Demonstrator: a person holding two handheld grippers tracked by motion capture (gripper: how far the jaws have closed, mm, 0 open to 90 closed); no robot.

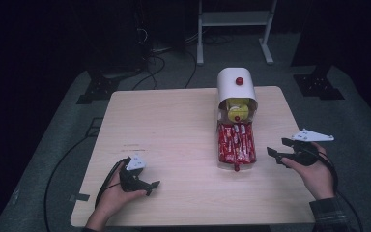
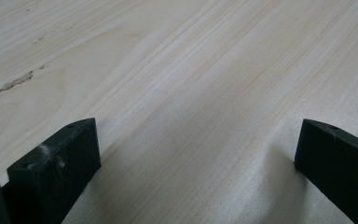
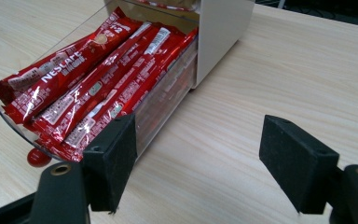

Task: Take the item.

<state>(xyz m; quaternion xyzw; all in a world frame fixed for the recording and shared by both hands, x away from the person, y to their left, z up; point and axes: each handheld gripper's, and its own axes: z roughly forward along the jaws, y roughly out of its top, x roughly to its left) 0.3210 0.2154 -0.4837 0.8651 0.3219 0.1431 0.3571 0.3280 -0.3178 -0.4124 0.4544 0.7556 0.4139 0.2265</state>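
From the high view we see the left claw [image 1: 147, 186] resting low on the worktop [image 1: 174, 125] and the right claw [image 1: 279, 151] just right of the pulled-out clear drawer [image 1: 235, 145] of a white cabinet [image 1: 235, 84].

The left gripper view shows its jaws apart over bare wood.

In the right gripper view the jaws gape, empty, beside the drawer [image 3: 163, 100] of red Nescafé sachets [image 3: 88, 79].
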